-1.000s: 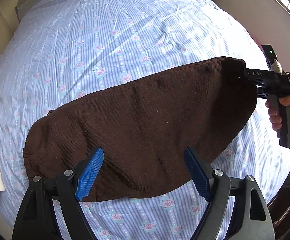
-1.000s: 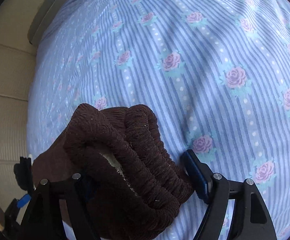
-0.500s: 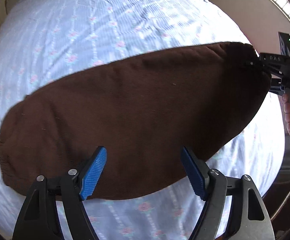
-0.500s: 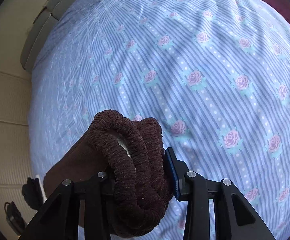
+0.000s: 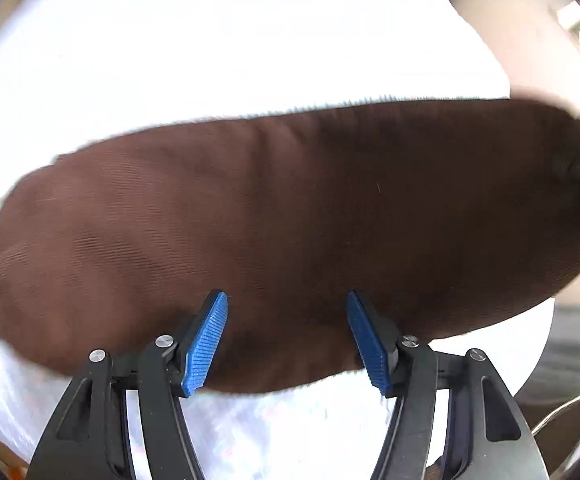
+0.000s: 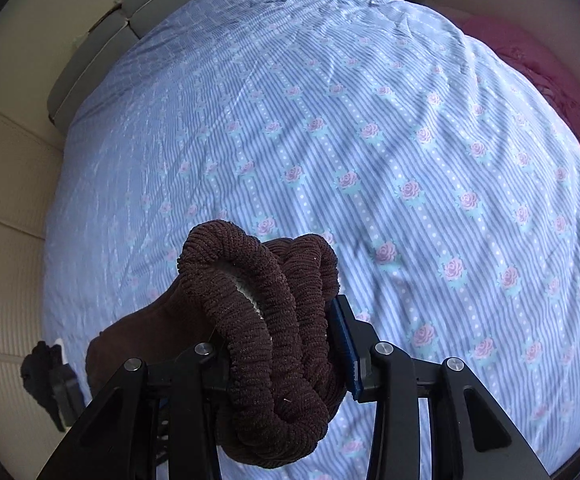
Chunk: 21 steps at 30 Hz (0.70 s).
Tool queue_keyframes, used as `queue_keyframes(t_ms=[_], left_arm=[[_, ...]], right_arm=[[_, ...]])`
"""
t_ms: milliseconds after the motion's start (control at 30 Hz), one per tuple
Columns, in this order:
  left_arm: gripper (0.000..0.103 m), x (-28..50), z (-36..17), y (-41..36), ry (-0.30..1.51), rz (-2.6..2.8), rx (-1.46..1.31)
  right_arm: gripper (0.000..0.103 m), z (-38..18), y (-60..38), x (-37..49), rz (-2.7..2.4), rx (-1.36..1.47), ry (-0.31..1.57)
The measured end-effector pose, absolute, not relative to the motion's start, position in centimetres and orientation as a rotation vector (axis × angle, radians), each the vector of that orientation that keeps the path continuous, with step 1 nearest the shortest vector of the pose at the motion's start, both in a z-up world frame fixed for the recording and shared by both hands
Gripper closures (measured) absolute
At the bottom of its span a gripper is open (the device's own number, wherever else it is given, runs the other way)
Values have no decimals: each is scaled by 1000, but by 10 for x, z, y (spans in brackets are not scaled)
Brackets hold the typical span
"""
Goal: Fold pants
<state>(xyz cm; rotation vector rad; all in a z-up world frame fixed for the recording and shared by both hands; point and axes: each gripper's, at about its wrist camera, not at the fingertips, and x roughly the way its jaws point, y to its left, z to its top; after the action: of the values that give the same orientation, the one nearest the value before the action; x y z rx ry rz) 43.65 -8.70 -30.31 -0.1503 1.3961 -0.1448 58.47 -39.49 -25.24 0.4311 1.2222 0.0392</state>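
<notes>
Pants (image 5: 290,220) are clamped at the waistband by the right tool (image 6: 290,344) above the bed (image 6: 370,140); the left tool (image 5: 287,340) is spread open.

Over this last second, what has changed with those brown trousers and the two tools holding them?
The right hand-held gripper went from open around the ribbed waistband of the brown corduroy pants to clamped on it, then lifted it higher above the blue rose-print bedsheet. The left hand-held gripper moved closer over the pants but stayed open, gripping nothing.
</notes>
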Motion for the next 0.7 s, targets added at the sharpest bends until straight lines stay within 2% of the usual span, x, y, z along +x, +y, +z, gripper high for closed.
queue_keyframes(t_ms=[100,333,500,567,700], left_arm=[[35,414,-257,-38,1319,-66,-169],[35,358,-185,62,1173,61,-193],[34,326,-161,126,1137,68,-269],[34,317,-154,150,1135,76,-257],[34,301,-148,186,1132,60,-219]], right_arm=[[63,-230,-370,578,27,378,1204],[63,-181,-261,567,139,250,1150],[68,-167,-172,557,215,165,1135],[74,-166,-140,554,241,152,1141],[75,-175,-83,547,254,130,1162]])
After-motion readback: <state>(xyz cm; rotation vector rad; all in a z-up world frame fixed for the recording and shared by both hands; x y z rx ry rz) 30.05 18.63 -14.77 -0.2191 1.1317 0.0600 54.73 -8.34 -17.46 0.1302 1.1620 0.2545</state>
